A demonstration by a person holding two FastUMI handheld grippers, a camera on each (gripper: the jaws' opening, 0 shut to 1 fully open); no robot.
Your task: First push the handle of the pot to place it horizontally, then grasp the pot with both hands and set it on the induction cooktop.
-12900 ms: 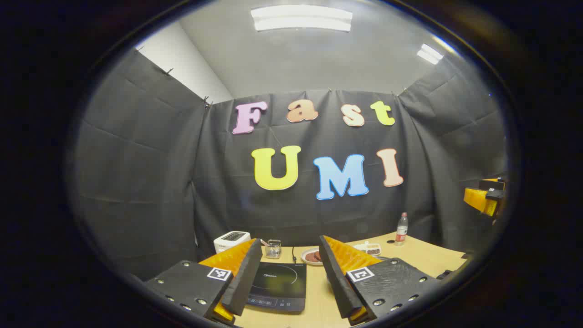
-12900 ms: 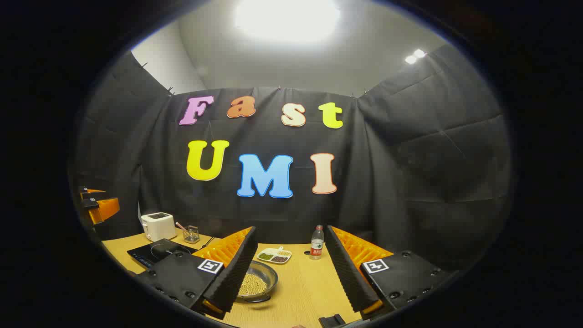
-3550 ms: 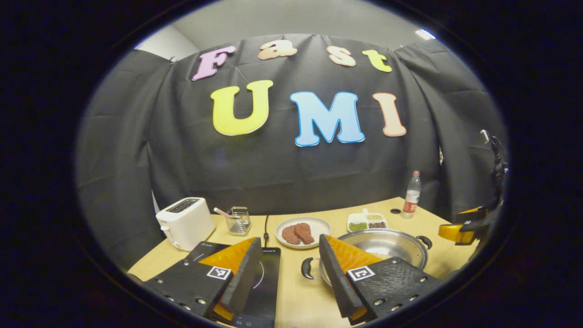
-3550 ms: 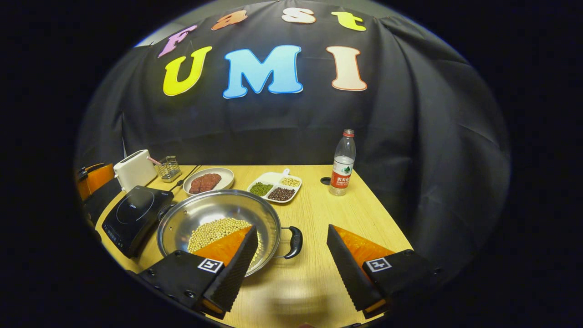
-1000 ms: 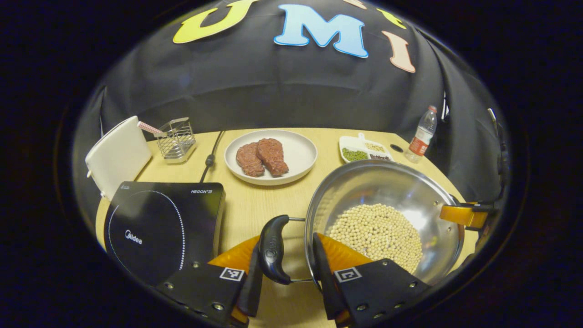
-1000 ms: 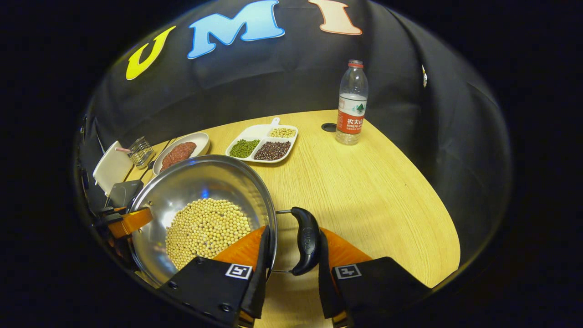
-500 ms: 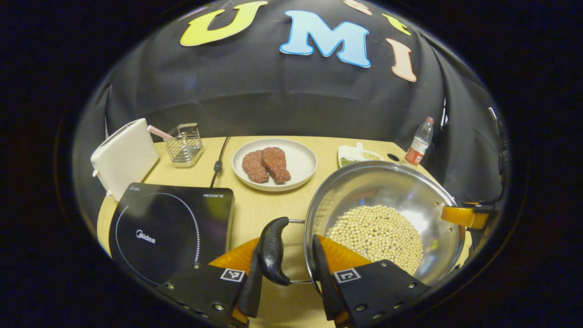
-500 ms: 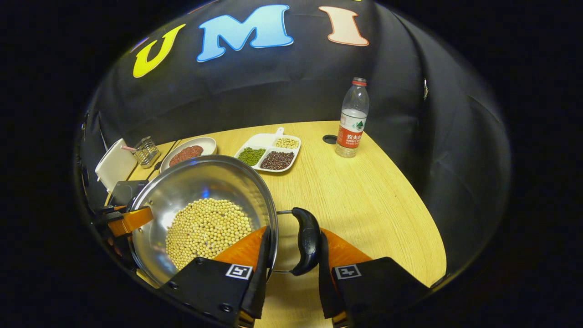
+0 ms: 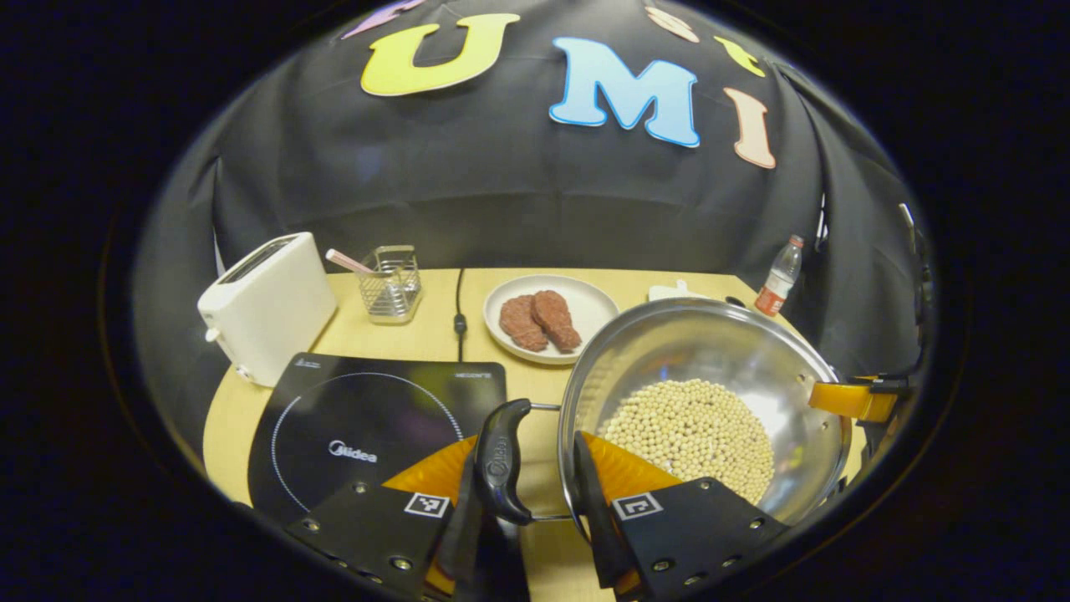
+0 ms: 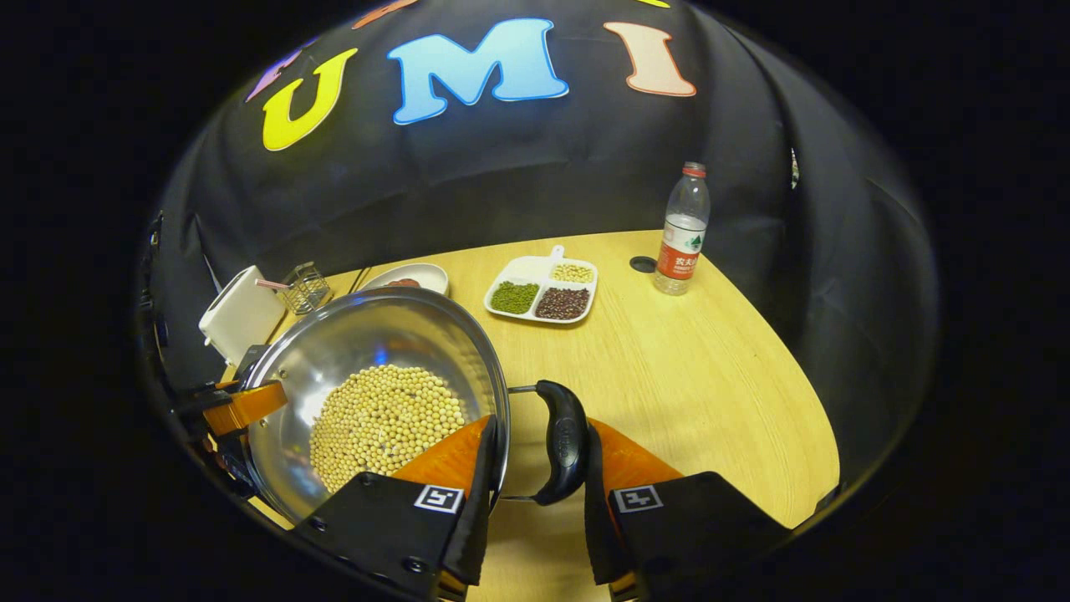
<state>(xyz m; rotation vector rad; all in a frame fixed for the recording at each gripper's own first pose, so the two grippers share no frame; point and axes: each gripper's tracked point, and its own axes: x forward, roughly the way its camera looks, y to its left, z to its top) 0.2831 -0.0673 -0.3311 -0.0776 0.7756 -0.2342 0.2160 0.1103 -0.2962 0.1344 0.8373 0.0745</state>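
Surface (image 10: 694, 376): pale wood-grain top carrying every item below.

Pot (image 9: 736, 351): wide steel vessel holding pale round beans (image 9: 690, 431), apparently lifted clear of the surface, carried between both grippers. A black loop handle stands at either side, so its long axis runs from one gripper to the other.

Induction cooktop (image 9: 368, 426): flat black slab with a dotted ring, lying to the left of the pot in the left gripper view, its near corner just beside the left handle (image 9: 500, 460). Judgement: the pot has to travel sideways toward the left gripper's side, handle axis kept level so the beans stay put. The left gripper is the nearer to the cooktop and leads; the right follows.

Left gripper (image 9: 522, 502): fingers drawn close on the left handle, one each side of the black grip.

Right gripper (image 10: 535, 493): fingers likewise closed on the right handle (image 10: 562, 443), which stands upright between them. It also shows past the pot's far rim in the left gripper view.

Toaster (image 9: 267, 305): white, behind the cooktop.

Plate (image 9: 585, 313): white, two pieces of meat.

Divided tray (image 10: 543, 293): three sorts of beans.

Bottle (image 10: 681, 230): clear, red label, print too small to make out.

Wire caddy (image 9: 389, 280): beside the toaster.

Writing: "Midea" on the cooktop's face; small print at its far corners is illegible.
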